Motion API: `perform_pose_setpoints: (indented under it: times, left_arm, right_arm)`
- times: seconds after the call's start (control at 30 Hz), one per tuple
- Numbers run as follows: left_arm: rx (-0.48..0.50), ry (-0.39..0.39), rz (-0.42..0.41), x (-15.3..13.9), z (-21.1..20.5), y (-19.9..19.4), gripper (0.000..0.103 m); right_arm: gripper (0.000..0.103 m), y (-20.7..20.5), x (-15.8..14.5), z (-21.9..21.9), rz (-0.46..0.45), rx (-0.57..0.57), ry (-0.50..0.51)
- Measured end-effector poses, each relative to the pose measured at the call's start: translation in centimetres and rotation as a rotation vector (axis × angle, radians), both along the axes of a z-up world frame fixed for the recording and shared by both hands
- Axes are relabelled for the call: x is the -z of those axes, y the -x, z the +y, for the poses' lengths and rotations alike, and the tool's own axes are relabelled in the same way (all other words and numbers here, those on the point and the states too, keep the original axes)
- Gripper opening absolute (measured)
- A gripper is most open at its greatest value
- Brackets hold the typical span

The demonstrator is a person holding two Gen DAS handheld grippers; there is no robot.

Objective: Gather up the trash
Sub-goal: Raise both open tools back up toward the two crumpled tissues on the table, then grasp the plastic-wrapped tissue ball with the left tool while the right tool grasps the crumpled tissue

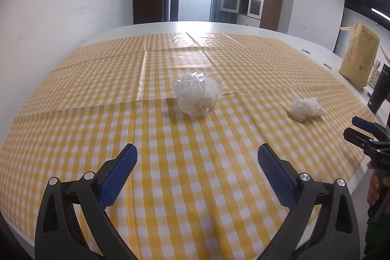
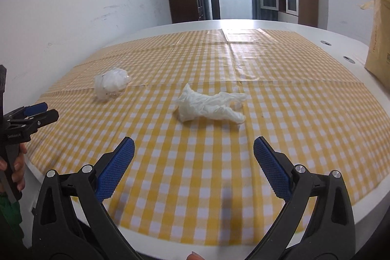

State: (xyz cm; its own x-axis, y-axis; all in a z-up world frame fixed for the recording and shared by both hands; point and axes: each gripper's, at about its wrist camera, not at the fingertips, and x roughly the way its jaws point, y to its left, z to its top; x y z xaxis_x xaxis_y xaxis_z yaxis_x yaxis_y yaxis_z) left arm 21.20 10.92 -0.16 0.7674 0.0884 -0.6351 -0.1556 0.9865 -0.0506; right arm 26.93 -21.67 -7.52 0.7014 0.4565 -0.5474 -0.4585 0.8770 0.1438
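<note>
On the checked cloth (image 2: 280, 113) of the bench, a crumpled glove (image 2: 209, 107) lies ahead of the right gripper (image 2: 193, 151), a plastic wad (image 1: 196, 96) ahead of the left gripper (image 1: 197, 160). Both fingers gape wide, empty. Both pieces look light, soft and crushable; pinch each at its bulkiest middle.

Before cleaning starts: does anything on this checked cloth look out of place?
Yes. A crumpled clear plastic ball and a crumpled white glove lie loose, apart, on the yellow checked cloth. Both tongs are open and empty.
</note>
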Motion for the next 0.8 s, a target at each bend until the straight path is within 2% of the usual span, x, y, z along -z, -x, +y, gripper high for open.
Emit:
perform_pose_setpoints:
  times: [0.1,0.27,0.47,0.57,0.63,0.67,0.7,0.77,0.8]
  left_arm:
    - [-0.004,0.001,0.014,0.0,0.7,-2.1,0.097]
    - [-0.021,0.055,0.072,0.6,2.1,-5.8,0.097]
    - [-0.012,0.063,0.100,0.3,2.6,-9.7,0.097]
    - [-0.016,0.049,0.136,0.8,2.8,-11.8,0.097]
    - [-0.005,0.050,0.156,1.1,3.0,-13.0,0.095]
    - [0.003,0.066,0.166,1.4,3.1,-13.5,0.093]
    - [0.010,0.080,0.170,1.5,3.2,-13.8,0.086]
    - [0.017,0.097,0.192,2.1,3.2,-14.1,0.068]
    - [0.023,0.100,0.198,2.3,3.1,-14.1,0.056]
  right_arm:
    - [0.090,-1.6,-0.2,0.4,0.006,-0.006,0.019]
    - [0.083,-4.4,-0.2,1.4,0.040,-0.035,0.049]
    - [0.070,-7.4,0.0,2.6,0.097,-0.053,0.081]
    - [0.061,-8.6,0.4,3.1,0.127,-0.058,0.100]
    - [0.050,-9.2,0.9,3.4,0.154,-0.068,0.107]
    - [0.046,-9.4,1.1,3.4,0.167,-0.073,0.104]
    - [0.037,-9.6,1.3,3.4,0.177,-0.076,0.098]
    - [0.020,-9.6,1.6,3.1,0.184,-0.074,0.079]
    - [0.012,-9.5,1.6,3.0,0.181,-0.082,0.080]
